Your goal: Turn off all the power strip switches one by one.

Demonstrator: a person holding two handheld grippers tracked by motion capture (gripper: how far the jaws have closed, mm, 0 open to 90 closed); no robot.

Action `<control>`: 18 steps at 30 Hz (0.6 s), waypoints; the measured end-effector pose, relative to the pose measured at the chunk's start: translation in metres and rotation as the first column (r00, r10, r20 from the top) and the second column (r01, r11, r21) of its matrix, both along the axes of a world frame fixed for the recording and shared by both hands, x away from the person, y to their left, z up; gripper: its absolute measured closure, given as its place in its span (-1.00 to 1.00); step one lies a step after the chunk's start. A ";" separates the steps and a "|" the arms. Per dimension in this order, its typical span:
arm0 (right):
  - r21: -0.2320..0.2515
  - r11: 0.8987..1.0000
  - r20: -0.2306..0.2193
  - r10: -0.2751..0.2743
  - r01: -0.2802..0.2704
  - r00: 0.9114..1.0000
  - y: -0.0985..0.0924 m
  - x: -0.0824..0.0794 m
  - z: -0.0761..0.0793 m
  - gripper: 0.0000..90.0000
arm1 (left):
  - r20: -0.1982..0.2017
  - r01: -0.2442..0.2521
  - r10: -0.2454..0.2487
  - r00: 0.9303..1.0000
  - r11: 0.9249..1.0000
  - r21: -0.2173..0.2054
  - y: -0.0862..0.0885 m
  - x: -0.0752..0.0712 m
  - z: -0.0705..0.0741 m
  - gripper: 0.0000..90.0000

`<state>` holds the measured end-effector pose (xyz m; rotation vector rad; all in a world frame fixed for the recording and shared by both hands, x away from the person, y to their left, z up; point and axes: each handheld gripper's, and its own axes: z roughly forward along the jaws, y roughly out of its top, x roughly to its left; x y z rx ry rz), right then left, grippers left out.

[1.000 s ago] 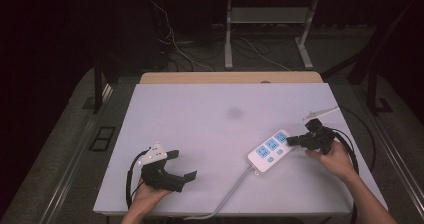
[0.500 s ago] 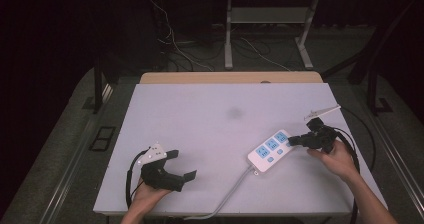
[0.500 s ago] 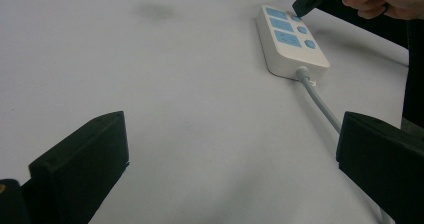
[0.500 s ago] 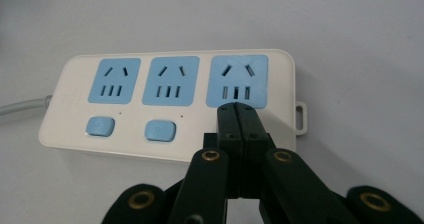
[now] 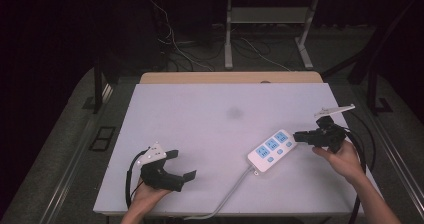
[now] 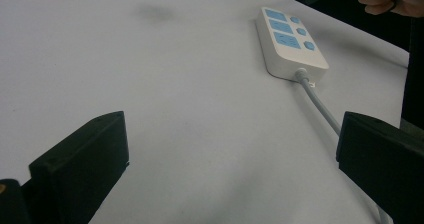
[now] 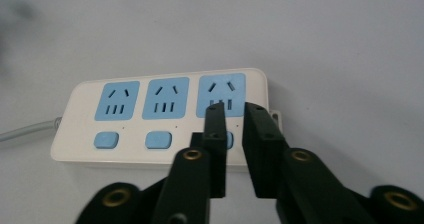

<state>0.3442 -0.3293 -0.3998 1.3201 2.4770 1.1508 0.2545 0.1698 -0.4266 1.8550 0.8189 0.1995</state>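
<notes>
The power strip [image 5: 271,150] lies flat on the surface [image 5: 200,124], a light, rigid plastic block best pinched across its sides, right gripper [image 5: 300,136] nearly closed at its end, left gripper [image 5: 182,165] wide apart.

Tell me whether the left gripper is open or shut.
Open. The left gripper has its jaws spread wide with bare table between them, holding nothing, well short of the power strip.
</notes>
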 end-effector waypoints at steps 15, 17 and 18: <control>0.032 0.997 0.110 -0.077 0.073 0.991 0.006 -0.042 0.020 -1.00 | 0.007 -0.012 0.012 1.000 1.000 -0.014 0.001 -0.001 0.002 -1.00; 0.056 0.996 0.108 -0.078 0.072 0.991 0.006 -0.048 0.021 -1.00 | 0.007 -0.013 0.013 1.000 1.000 -0.016 0.001 -0.001 0.002 -1.00; 0.062 0.995 0.109 -0.081 0.075 0.991 0.007 -0.050 0.021 -1.00 | 0.006 -0.013 0.014 1.000 1.000 -0.016 0.001 -0.001 0.002 -1.00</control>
